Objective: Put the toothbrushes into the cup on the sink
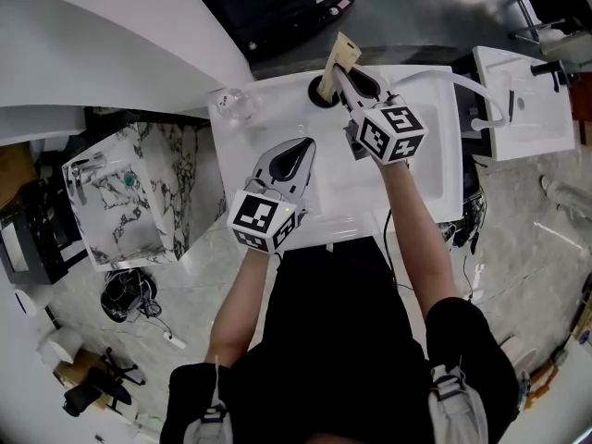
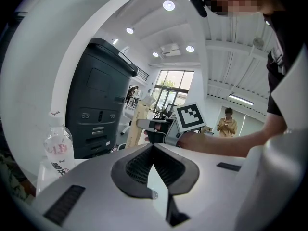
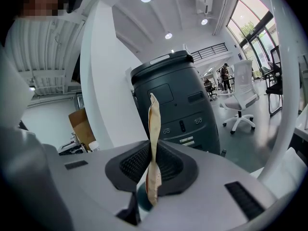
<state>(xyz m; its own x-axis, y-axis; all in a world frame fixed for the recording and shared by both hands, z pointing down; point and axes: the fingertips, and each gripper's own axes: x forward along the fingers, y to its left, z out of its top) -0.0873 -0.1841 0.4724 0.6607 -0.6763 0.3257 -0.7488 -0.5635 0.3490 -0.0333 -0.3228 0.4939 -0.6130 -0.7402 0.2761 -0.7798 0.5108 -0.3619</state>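
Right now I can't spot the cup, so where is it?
In the head view, the cup sits at the sink's far edge, beneath the right gripper's packaged toothbrush.

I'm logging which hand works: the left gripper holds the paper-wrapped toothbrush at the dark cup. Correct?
Not the left: the right gripper holds the paper-wrapped toothbrush at the dark cup. The right gripper view shows it pinched between the fingers; the left gripper is shut on nothing.

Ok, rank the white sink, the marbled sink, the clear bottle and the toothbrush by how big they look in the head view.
1. white sink
2. marbled sink
3. clear bottle and toothbrush: these look alike, so they are unranked.
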